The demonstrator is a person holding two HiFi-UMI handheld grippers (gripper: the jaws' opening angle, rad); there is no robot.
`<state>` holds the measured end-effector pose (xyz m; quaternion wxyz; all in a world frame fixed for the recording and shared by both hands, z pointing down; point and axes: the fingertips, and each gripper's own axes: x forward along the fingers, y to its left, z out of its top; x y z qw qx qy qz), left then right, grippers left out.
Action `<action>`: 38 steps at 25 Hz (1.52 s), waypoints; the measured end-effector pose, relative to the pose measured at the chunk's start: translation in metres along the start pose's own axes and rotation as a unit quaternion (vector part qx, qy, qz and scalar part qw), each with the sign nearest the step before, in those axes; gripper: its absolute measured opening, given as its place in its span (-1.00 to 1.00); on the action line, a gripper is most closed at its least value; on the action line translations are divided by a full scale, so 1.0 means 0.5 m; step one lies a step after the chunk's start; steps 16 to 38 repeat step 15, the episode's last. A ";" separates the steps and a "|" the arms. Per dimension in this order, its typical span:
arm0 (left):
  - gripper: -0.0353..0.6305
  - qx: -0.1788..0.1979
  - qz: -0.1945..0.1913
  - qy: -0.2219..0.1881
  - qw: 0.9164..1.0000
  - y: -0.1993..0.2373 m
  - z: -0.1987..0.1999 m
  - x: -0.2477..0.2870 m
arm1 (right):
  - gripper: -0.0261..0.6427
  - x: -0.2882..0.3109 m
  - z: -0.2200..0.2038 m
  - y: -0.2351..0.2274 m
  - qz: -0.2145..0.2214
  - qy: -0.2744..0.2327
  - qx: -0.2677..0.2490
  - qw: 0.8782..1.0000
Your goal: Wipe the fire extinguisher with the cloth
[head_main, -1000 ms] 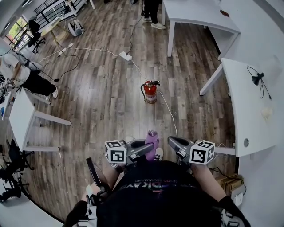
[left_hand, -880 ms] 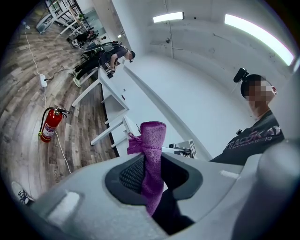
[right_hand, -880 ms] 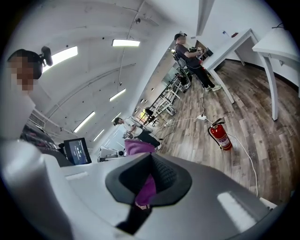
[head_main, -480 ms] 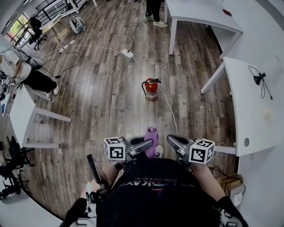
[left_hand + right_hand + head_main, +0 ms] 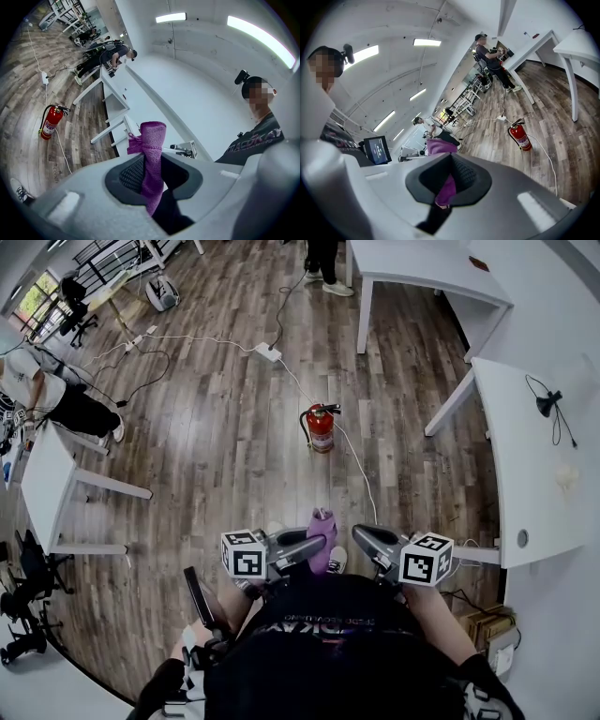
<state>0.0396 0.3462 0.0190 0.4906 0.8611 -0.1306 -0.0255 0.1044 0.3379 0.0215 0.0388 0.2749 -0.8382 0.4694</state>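
A red fire extinguisher (image 5: 320,430) stands upright on the wood floor, well ahead of both grippers; it also shows as the extinguisher (image 5: 50,122) at far left in the left gripper view and the extinguisher (image 5: 520,136) at right in the right gripper view. My left gripper (image 5: 317,545) is shut on a purple cloth (image 5: 322,531), which sticks up past its jaws as a folded strip (image 5: 151,150). My right gripper (image 5: 361,535) faces it a short way to the right, holding nothing. Its jaws stand slightly apart, and the cloth (image 5: 440,146) shows beyond that gap.
White tables stand to the right (image 5: 534,456), at the back (image 5: 422,268) and to the left (image 5: 42,484). A white cable (image 5: 356,474) runs past the extinguisher to a power strip (image 5: 268,356). People are at the far left (image 5: 56,409) and the back (image 5: 323,263).
Only the head view has shifted slightly. Both grippers and the cloth stay where they were.
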 end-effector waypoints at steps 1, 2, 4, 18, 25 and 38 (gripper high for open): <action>-0.64 -0.001 0.000 0.000 1.000 0.000 -0.001 0.001 | -0.92 0.000 -0.001 0.000 0.000 0.001 0.000 1.000; -0.64 -0.001 -0.001 -0.003 1.000 0.001 -0.001 0.001 | -0.92 0.000 -0.001 -0.001 0.000 0.001 0.000 1.000; -0.64 0.000 -0.003 -0.006 1.000 0.004 -0.003 0.002 | -0.92 -0.001 -0.003 -0.004 -0.002 0.000 0.000 1.000; -0.64 0.000 0.001 -0.006 1.000 0.005 0.002 -0.002 | -0.92 0.004 0.001 -0.002 -0.005 0.002 -0.005 1.000; -0.64 0.000 0.001 -0.006 1.000 0.005 0.002 -0.002 | -0.92 0.004 0.001 -0.002 -0.005 0.002 -0.005 1.000; -0.64 0.000 0.001 -0.006 1.000 0.005 0.002 -0.002 | -0.92 0.004 0.001 -0.002 -0.005 0.002 -0.005 1.000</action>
